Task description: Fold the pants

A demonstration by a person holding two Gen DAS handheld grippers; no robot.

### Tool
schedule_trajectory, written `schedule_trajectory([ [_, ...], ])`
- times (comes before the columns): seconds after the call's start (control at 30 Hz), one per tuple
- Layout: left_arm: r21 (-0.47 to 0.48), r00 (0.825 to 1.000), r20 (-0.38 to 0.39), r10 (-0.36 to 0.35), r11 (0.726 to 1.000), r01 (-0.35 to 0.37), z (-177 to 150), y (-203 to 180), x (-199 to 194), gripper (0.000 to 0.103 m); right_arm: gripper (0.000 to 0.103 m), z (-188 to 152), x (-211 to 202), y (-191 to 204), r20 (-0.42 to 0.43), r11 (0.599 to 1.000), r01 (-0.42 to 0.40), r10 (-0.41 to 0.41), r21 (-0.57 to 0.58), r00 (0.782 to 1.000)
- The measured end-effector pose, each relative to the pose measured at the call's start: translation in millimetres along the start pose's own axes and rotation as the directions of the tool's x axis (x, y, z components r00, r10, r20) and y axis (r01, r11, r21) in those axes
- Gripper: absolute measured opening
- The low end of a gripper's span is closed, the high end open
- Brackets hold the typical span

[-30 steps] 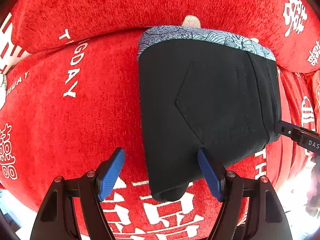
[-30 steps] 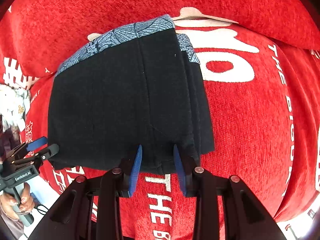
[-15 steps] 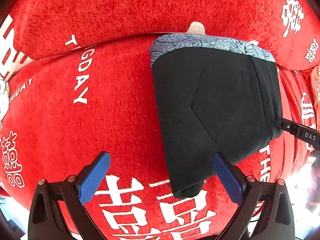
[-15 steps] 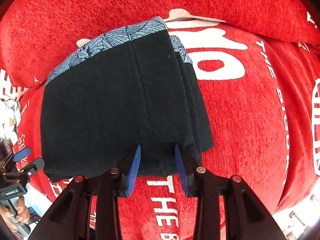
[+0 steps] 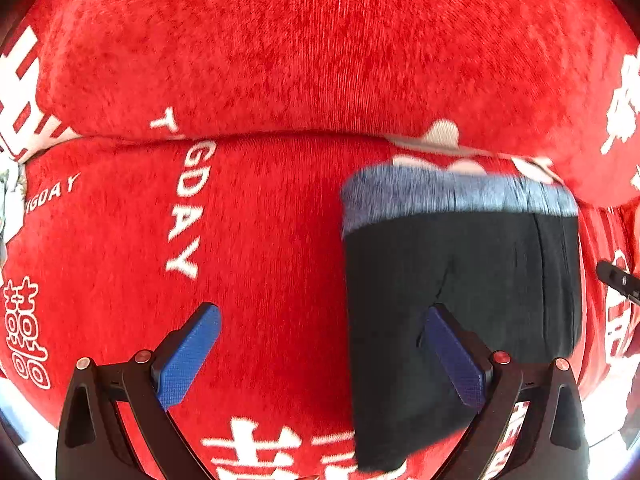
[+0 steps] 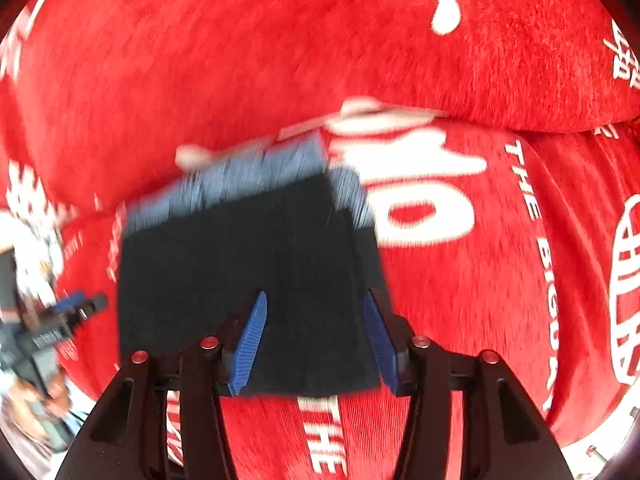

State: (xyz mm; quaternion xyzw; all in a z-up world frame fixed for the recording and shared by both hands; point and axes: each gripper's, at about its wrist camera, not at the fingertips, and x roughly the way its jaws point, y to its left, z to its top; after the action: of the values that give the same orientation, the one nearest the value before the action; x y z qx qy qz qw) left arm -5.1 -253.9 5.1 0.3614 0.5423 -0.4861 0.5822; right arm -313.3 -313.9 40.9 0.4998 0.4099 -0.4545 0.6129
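hovering over the folded black pants with a blue patterned waistband [image 5: 460, 280] on the red printed plush cover [image 5: 260, 260], the left gripper [image 5: 320, 356] gapes wide and empty; the right gripper [image 6: 314, 340], jaws just opening, grips nothing.

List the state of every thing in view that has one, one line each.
pants: folded into a compact stack, lying flat on the red cover, patterned blue waistband at the far edge.
left gripper: open wide, nothing between the pads.
right gripper: open, jaws just been opening, above the pants' near edge, pads off the cloth.
red cover: spread under the pants.
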Motion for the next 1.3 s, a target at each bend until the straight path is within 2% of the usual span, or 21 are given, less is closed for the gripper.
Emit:
schedule_trajectory([
  [0.1, -0.019, 1.000, -0.002, -0.008, 1.000, 0.008, 11, -11, 11, 0.102, 0.056, 40, 22, -8, -0.022, 0.999, -0.042, 0.042, 0.013, 0.999],
  [0.2, -0.016, 1.000, -0.017, 0.011, 1.000, -0.011, 10, -26, 22, 0.102, 0.056, 58, 46, -12, -0.075, 0.992, -0.120, 0.123, 0.043, 0.990],
  [0.23, -0.019, 1.000, -0.019, 0.010, 1.000, -0.011, 8, -29, 24, 0.102, 0.052, 59, 52, -15, -0.091, 0.988, -0.142, 0.147, 0.055, 0.985],
  [0.27, -0.025, 1.000, -0.022, 0.007, 1.000, -0.008, 7, -31, 24, 0.102, 0.030, 60, 57, -17, -0.106, 0.983, -0.172, 0.178, 0.061, 0.978],
  [0.4, -0.024, 1.000, -0.020, 0.017, 1.000, -0.017, 2, -34, 22, 0.102, 0.012, 62, 49, -17, -0.105, 0.973, -0.229, 0.229, 0.014, 0.968],
  [0.5, -0.018, 0.999, -0.039, 0.019, 1.000, -0.019, -1, -38, 30, 0.102, 0.011, 62, 44, -13, -0.126, 0.977, -0.205, 0.195, -0.066, 0.973],
  [0.53, -0.019, 0.999, -0.044, 0.016, 1.000, -0.017, -1, -40, 34, 0.102, 0.011, 63, 52, -14, -0.139, 0.980, -0.174, 0.160, -0.092, 0.977],
  [0.6, -0.024, 0.999, -0.046, 0.011, 1.000, -0.013, -2, -44, 38, 0.102, 0.011, 63, 69, -20, -0.166, 0.986, -0.148, 0.134, -0.075, 0.977],
  [0.7, -0.015, 0.999, -0.049, 0.025, 1.000, -0.026, -1, -49, 39, 0.102, 0.012, 64, 72, -27, -0.145, 0.988, -0.157, 0.153, -0.017, 0.978],
  [0.87, -0.005, 0.998, -0.059, 0.024, 1.000, -0.024, -1, -49, 37, 0.102, 0.016, 48, 48, -25, -0.146, 0.991, -0.117, 0.107, -0.063, 0.984],
  [0.93, -0.010, 0.998, -0.061, 0.025, 1.000, -0.025, -1, -49, 37, 0.102, 0.021, 36, 40, -28, -0.156, 0.992, -0.107, 0.096, -0.065, 0.983],
  [0.97, -0.010, 0.998, -0.061, 0.027, 1.000, -0.027, -1, -51, 38, 0.102, 0.032, 29, 38, -30, -0.164, 0.992, -0.113, 0.102, -0.056, 0.981],
  [1.0, -0.009, 0.998, -0.061, 0.029, 1.000, -0.030, -1, -51, 38, 0.102, 0.048, 21, 35, -34, -0.175, 0.992, -0.117, 0.108, -0.042, 0.979],
  [1.03, -0.008, 0.998, -0.060, 0.031, 0.999, -0.032, -1, -51, 38, 0.102, 0.053, 16, 35, -35, -0.181, 0.992, -0.120, 0.112, -0.036, 0.977],
  [1.17, -0.006, 0.998, -0.062, 0.028, 1.000, -0.028, -2, -50, 38, 0.102, 0.057, -6, 34, -44, -0.204, 0.992, -0.127, 0.121, -0.013, 0.971],
  [1.3, -0.004, 0.997, -0.066, 0.028, 1.000, -0.029, -1, -49, 37, 0.102, 0.066, -13, 35, -53, -0.210, 0.990, -0.140, 0.138, 0.008, 0.968],
])
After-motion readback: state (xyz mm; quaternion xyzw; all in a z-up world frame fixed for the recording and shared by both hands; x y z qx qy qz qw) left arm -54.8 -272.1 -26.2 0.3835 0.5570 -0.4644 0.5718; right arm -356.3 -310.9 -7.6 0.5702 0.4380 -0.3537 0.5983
